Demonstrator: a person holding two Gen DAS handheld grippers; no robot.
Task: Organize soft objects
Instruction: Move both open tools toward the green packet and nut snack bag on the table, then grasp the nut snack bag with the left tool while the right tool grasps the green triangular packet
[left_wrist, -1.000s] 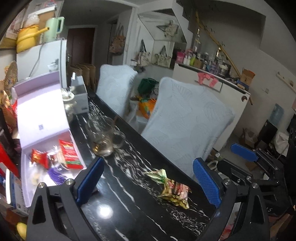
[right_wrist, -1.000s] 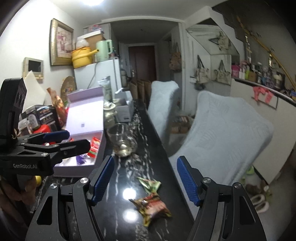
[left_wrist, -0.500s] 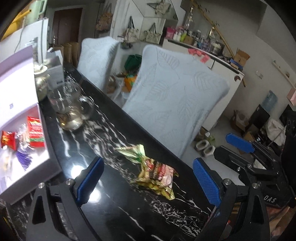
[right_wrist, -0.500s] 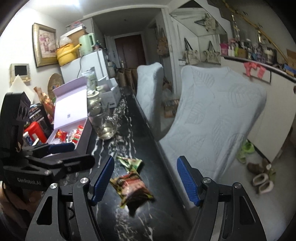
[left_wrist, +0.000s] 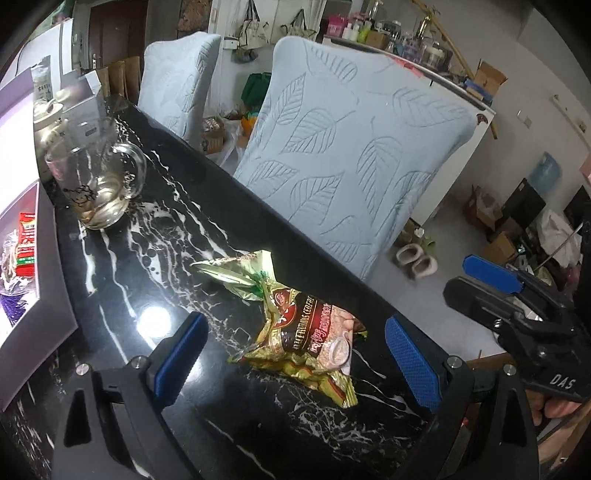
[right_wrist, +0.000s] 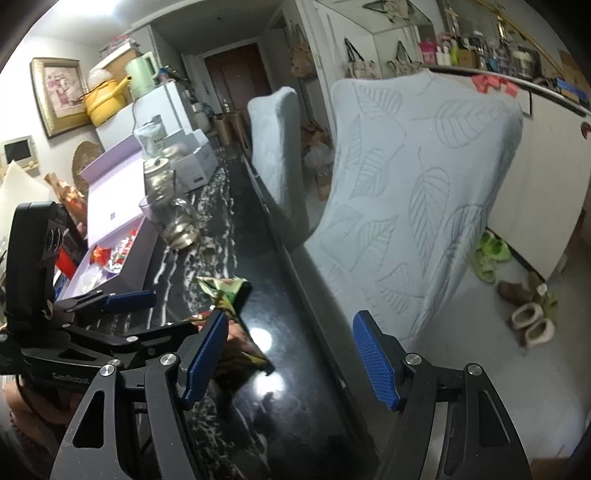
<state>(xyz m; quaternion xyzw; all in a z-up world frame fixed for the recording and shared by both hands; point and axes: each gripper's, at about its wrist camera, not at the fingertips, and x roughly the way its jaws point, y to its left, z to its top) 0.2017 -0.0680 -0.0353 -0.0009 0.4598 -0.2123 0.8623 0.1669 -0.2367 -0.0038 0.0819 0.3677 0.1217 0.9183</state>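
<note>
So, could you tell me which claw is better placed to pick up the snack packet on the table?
Left. The snack packet lies centred between the open left claw; the right claw sits off to its side.

You are working in a lived-in home, in its dining area. A black marble-patterned table (left_wrist: 122, 266) stands with two fabric-covered chairs (left_wrist: 354, 162) alongside. Handbags (right_wrist: 364, 66) hang on the far wall, slippers (left_wrist: 417, 258) lie on the floor, a framed picture (right_wrist: 59, 92) hangs near a yellow pot (right_wrist: 103, 103), and a dark entrance door (right_wrist: 236, 77) closes the hallway.
</note>
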